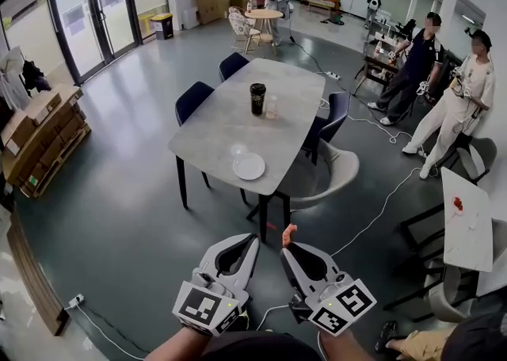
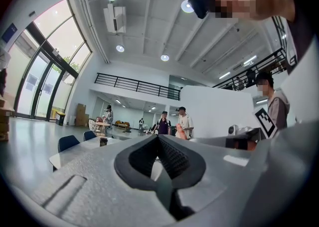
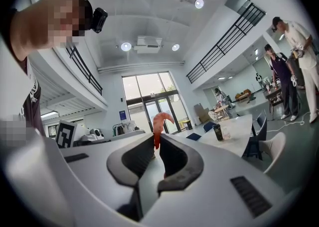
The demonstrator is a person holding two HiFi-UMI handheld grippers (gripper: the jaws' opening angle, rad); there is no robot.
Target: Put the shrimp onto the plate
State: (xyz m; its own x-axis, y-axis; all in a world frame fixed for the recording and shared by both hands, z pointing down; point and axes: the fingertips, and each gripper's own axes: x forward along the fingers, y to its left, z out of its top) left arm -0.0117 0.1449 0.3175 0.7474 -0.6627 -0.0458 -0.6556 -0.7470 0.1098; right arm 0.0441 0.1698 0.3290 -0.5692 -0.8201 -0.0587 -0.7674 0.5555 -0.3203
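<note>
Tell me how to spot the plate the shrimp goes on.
Look at the long grey table in the middle of the room. The plate lies near its closest end, round, white and flat, unlike the tall black cup farther along.

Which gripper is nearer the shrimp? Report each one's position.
Right. The right gripper has the shrimp pinched in its jaws; the left gripper is beside it to the left, not touching it.

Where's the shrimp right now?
The shrimp is pinched in the right claw, held over the floor, short of the table with the white plate.
</note>
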